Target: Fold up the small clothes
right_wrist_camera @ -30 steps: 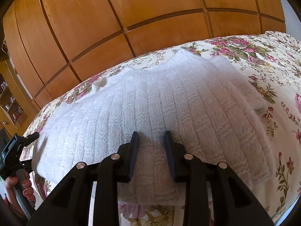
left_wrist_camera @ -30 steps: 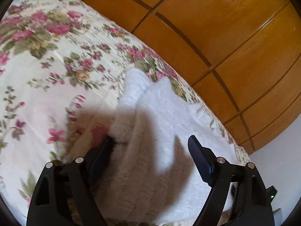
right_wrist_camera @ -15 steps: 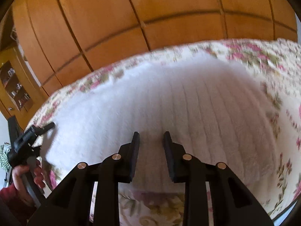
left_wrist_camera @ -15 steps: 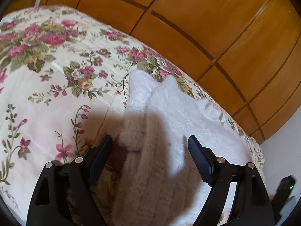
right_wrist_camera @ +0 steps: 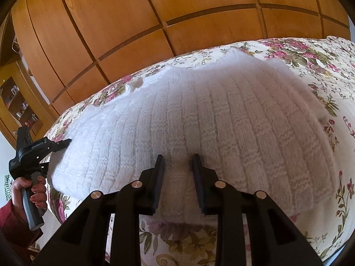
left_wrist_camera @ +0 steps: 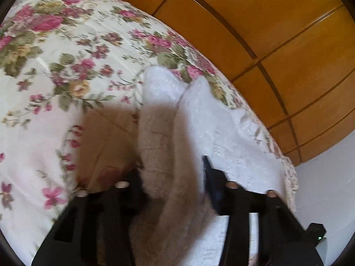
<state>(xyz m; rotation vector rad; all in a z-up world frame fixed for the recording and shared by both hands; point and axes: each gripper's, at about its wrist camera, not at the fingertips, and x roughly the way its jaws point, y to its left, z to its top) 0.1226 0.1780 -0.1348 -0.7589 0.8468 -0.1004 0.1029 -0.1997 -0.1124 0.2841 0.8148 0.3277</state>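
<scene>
Right wrist view showed the white knitted sweater (right_wrist_camera: 199, 119) spread on the floral bedspread (right_wrist_camera: 310, 66), its hem pinched by the right gripper (right_wrist_camera: 178, 166); the left gripper (left_wrist_camera: 170, 175) had just been closing on its edge; soft, light, best gripped at edges

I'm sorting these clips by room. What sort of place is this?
Most likely a bedroom: a floral bedspread with a white knitted sweater on it, and wooden wardrobe doors behind.
</scene>
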